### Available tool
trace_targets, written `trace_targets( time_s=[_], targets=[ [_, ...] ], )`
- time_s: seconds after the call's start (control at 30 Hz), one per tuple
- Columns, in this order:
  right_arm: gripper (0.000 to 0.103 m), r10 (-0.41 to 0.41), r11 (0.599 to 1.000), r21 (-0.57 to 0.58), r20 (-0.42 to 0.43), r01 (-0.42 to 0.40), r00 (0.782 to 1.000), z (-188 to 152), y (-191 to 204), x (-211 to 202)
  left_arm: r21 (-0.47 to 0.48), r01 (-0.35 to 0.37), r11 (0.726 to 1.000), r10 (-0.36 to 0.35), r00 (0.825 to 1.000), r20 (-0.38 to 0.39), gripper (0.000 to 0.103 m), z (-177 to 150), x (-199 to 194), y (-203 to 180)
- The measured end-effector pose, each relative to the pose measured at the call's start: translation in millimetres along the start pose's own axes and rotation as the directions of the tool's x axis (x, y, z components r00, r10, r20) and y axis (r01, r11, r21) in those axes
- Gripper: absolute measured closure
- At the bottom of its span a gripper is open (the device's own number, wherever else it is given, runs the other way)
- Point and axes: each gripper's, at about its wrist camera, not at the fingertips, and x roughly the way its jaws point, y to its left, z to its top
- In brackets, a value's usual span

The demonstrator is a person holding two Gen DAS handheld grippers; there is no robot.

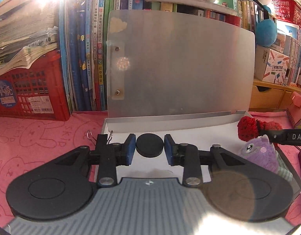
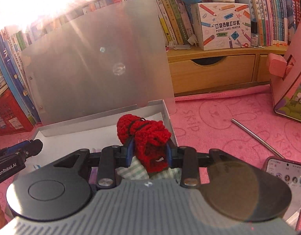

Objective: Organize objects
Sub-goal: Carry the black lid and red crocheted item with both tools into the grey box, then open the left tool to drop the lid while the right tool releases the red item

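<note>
Crocheted red item [image 2: 145, 137] sits clamped between the blue pads of my right tool [image 2: 149, 150], held over the right end of the open white box [image 2: 168, 117]. It is soft yarn bound by a thin black band; I judge it light, compressible and unlikely to slip, so a grip across the thick middle, as now, should hold it without harm.

My left tool [image 1: 149, 146] is partly open, its pads standing on either side of a black round disc [image 1: 149, 145]. I cannot tell whether the pads touch the disc. The disc looks rigid and smooth; I judge it best taken across its full width on the rim, with firm pressure, since a smooth edge may slide.

Below my right tool lie a green striped cloth [image 2: 130, 171] and, seen from the left wrist, a purple plush toy [image 1: 261, 154] at the box's near right corner. The box lid [image 1: 181, 64] stands upright behind. On the pink table cover [image 2: 218, 121] to the right lie a metal rod [image 2: 256, 135] and a phone [image 2: 283, 172].
</note>
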Motion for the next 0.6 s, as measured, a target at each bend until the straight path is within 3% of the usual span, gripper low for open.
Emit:
trace_targets(
  time_s=[0.43,0.53,0.6],
  targets=[
    [0.065,-0.004,1.0,0.008,-0.037,0.004,0.999,-10.0,1.3,8.2,0.013,-0.018,1.0,0.018,0.997,-0.073,0.066,-13.1,14.3,0.1],
    [0.059,-0.021,0.999,-0.026,-0.043,0.02,0.999,-12.0,6.6,9.4,0.022,-0.028,0.999,0.03,0.996,-0.085,0.064,-12.5,15.1,-0.7],
    [0.042,-0.021,0.999,-0.032,-0.036,0.02,0.999,-13.6,8.3,7.2,0.014,-0.033,0.999,0.034,0.995,-0.09,0.046,-11.8,14.3,-0.4]
  ],
)
